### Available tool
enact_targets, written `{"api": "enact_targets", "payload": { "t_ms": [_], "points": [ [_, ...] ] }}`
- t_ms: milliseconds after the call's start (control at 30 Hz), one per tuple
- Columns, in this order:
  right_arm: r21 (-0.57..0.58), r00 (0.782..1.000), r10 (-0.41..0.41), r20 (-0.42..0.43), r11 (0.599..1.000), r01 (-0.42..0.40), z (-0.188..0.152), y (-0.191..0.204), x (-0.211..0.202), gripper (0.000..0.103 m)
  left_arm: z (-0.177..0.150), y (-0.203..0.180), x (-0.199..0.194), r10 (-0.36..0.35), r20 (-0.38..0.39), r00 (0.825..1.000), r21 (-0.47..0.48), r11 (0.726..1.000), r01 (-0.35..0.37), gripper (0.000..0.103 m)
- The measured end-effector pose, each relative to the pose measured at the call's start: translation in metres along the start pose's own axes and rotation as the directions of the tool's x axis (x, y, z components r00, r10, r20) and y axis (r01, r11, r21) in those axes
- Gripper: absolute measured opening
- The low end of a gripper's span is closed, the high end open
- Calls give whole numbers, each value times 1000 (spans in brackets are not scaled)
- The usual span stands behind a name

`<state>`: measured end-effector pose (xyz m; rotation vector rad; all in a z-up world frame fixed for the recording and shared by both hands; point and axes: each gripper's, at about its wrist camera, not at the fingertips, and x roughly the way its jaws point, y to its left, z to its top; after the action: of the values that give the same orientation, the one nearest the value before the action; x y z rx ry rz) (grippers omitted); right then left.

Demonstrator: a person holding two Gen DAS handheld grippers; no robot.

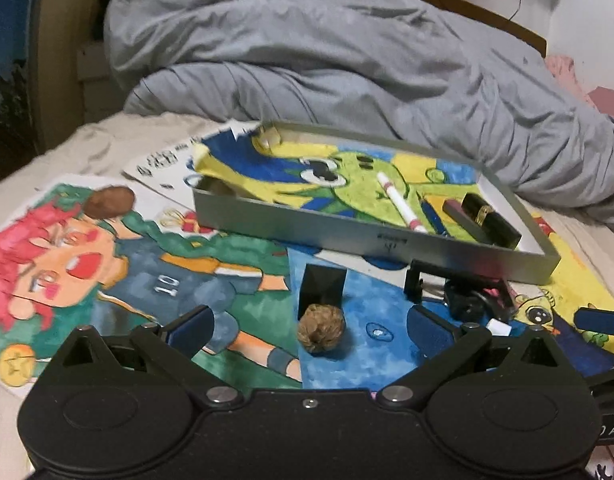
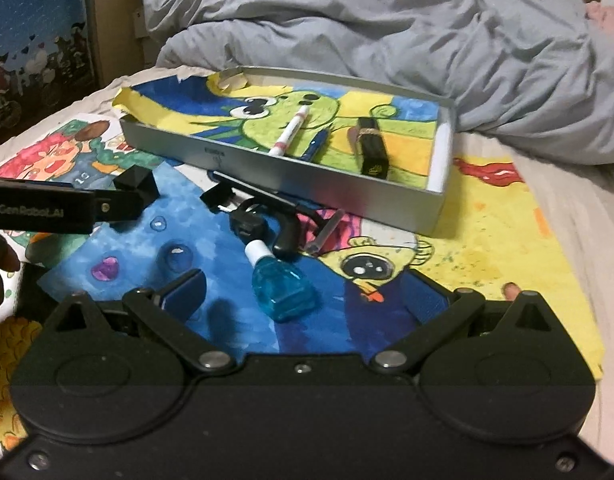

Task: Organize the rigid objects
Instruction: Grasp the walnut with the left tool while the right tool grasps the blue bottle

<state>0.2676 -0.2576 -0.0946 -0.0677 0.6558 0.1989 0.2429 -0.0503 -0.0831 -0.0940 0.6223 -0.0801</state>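
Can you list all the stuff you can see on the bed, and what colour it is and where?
tray: 1, grey, on the drawings, middle of the bed
marker: 1, white and pink, in the tray
lipstick: 1, black and gold, in the tray
blue pen: 1, in the tray beside the marker
walnut: 1, brown, on the blue drawing, between the left gripper's fingers
black box: 1, just behind the walnut
little bottle: 1, blue with white cap, lying before the right gripper
blanket: 1, grey, behind the tray
left gripper: black, open
right gripper: black, open
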Motion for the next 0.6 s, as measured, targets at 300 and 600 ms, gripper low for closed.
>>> {"api": "enact_targets", "payload": {
  "t_ms": [300, 600],
  "points": [
    [-16, 998, 63, 2, 998, -63, 0, 5, 12, 99, -6, -2, 11, -33, -19, 999, 47, 998, 34, 75],
    [-34, 996, 87, 5, 996, -87, -1, 16, 4, 65, -9, -16, 11, -39, -31, 999, 125, 991, 43, 42]
  ]
}}
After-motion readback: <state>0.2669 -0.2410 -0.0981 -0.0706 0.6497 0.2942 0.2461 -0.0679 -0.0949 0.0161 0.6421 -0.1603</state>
